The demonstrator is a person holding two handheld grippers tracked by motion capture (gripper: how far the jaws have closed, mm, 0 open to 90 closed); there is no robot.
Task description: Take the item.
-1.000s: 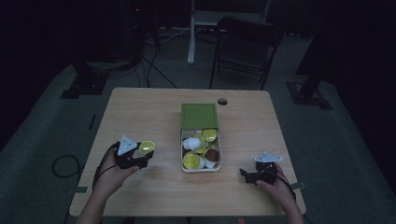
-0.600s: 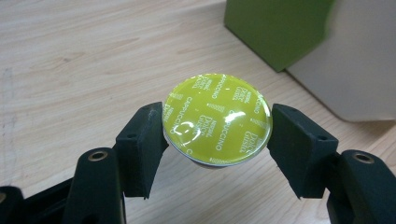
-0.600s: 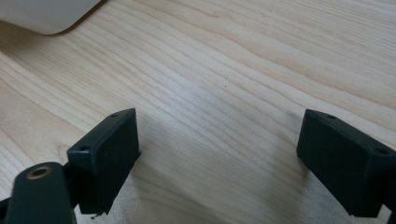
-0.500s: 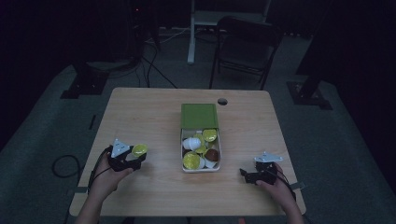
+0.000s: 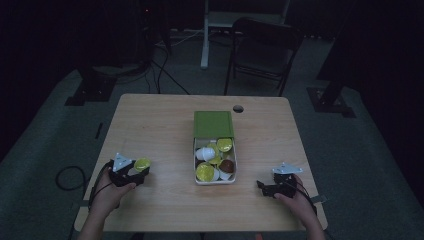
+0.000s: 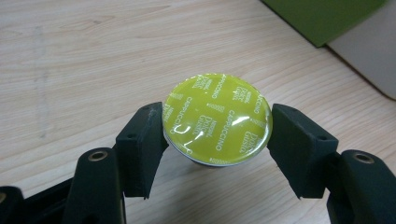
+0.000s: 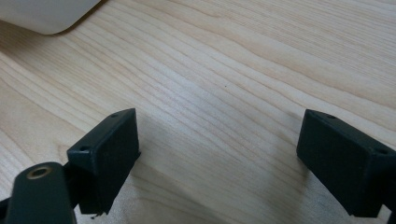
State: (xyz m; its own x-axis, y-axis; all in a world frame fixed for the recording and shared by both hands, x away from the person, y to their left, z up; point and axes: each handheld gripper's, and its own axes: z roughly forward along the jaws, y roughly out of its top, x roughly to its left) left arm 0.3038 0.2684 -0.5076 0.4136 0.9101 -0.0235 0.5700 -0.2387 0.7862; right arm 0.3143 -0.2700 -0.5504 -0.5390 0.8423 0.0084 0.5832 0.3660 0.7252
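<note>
a dim room with a wooden table in the middle

the room is very dark. the far wall is lost in black. the light falls mostly on the pale square wooden table (image 5: 165, 125), which has rounded corners and a small round hole (image 5: 238, 108) near its far edge. the floor is grey-green carpet (image 5: 55, 135), the same all around the table. behind the table stands a dark folding metal chair (image 5: 262, 50). next to it is a white metal post on a flat foot (image 5: 206, 35). black stand feet (image 5: 92, 90) sit on the floor at the left, and another black stand foot (image 5: 330, 97) sits at the right. thin black cables (image 5: 165, 75) lie across the carpet at the back.
</note>
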